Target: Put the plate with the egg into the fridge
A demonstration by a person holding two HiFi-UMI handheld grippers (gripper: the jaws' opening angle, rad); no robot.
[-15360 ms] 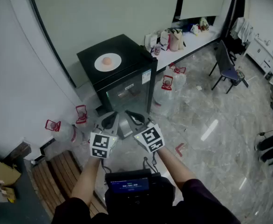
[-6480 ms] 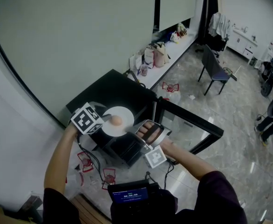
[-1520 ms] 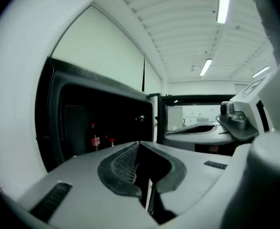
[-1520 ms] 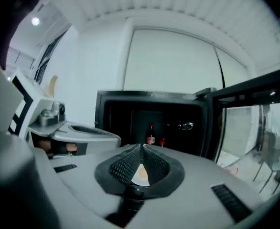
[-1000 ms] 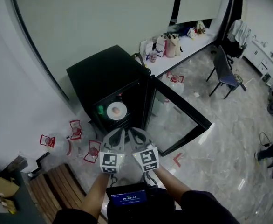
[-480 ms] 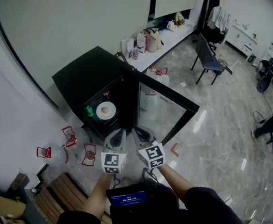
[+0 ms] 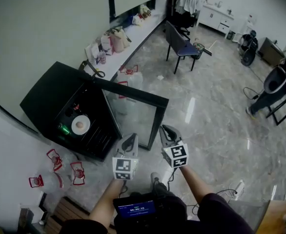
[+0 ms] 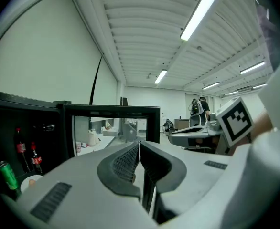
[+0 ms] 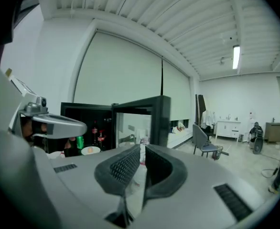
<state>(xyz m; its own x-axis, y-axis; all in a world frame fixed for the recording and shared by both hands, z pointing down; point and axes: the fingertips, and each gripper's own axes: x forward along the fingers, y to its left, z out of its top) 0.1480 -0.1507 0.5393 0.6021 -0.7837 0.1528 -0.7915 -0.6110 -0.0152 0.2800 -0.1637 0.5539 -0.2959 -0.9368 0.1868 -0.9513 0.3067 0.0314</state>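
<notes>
- Both grippers have backed away from the fridge [image 7: 45, 96] since a second ago. Then they hung right in front of its open front; now it sits off to my left in the head view. The plate [image 7: 80, 125] has stayed on its shelf.
- On the left gripper [image 7: 131, 139] I see the jaws pressed together with nothing between them.
- On the right gripper [image 7: 166, 131] the jaws are all but touching, with only a thin slit and nothing in it.
- The plate, with the egg [image 7: 79, 124] on it, lies inside the fridge beside a green can [image 7: 63, 129], well apart from both pairs of fingers.
- The glass door [image 7: 133, 112] stands wide open, its free edge near the gripper tips.
- From the left gripper view the plate shows low at the left edge, under two red-labelled bottles [image 8: 19, 149]. The door frame is straight ahead of the jaws.
- From the right gripper view the plate sits left of the jaws.
</notes>
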